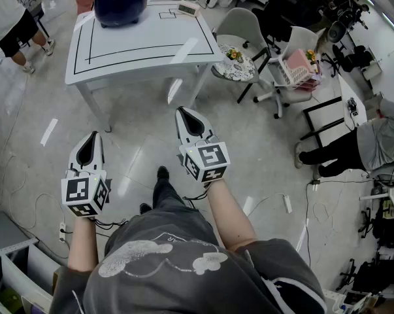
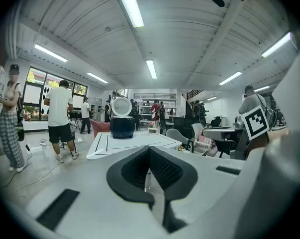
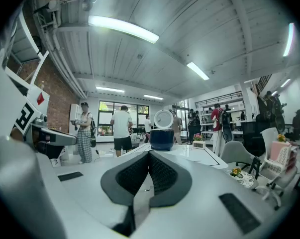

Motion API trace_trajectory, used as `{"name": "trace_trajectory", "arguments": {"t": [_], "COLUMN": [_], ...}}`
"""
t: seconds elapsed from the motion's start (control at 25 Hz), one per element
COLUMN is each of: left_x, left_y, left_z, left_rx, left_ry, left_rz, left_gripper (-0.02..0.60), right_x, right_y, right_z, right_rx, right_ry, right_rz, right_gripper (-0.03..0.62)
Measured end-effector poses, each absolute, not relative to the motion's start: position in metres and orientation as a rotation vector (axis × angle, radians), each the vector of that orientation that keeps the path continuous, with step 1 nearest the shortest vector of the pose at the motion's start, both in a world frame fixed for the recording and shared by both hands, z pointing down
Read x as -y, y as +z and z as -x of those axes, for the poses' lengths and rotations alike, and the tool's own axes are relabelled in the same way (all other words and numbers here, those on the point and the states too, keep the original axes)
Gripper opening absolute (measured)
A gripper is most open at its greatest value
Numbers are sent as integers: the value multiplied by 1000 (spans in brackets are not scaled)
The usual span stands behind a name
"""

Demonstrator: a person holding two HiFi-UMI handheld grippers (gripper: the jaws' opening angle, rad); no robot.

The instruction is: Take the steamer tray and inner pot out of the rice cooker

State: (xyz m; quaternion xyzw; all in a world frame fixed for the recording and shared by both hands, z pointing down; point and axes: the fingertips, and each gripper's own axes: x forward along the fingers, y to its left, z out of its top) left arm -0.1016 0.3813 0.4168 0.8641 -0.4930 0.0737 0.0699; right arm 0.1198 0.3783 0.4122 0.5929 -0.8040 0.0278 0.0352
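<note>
1. The table (image 1: 151, 44) is well apart from me, so I must walk first. A chair (image 1: 242, 28) stands just beside its right corner, and I could bump it on the way.
2. The cooker (image 1: 120, 4) sits at the far left corner of the table, near the edge. Its lid stands up. I judge that a sideways pull could slide it toward that edge.
3. The left hand-held gripper (image 1: 92, 139) and the right hand-held gripper (image 1: 183, 115) are both pressed together and hold nothing. If I reach in without spreading them, they may knock the rim.
4. I cannot see the tray and pot from here. If they are inside, a blind grasp may slip.
5. A small clock (image 1: 187, 8) is on the table's far edge, and a wide swing could hit it.
</note>
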Motion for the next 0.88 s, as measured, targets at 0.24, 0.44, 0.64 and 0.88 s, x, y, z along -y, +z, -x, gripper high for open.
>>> {"name": "trace_trajectory", "arguments": {"t": [0.24, 0.44, 0.64, 0.88], "left_x": [-383, -384, -389, -382], "left_y": [420, 427, 427, 423], "left_z": [97, 105, 123, 146], "left_rx": [1472, 1495, 1567, 1667], "left_ry": [245, 273, 240, 270], "left_rz": [-2623, -2621, -2590, -2551], "left_gripper": [8, 8, 8, 8], "right_x": [-381, -381, -384, -382], "right_y": [410, 413, 417, 407], "right_z": [-125, -119, -109, -97], "right_rx": [2476, 2480, 2488, 2553], "right_ry": [107, 142, 167, 175], "right_rz": [-1839, -1847, -1829, -1843], "right_gripper": [26, 26, 26, 28]}}
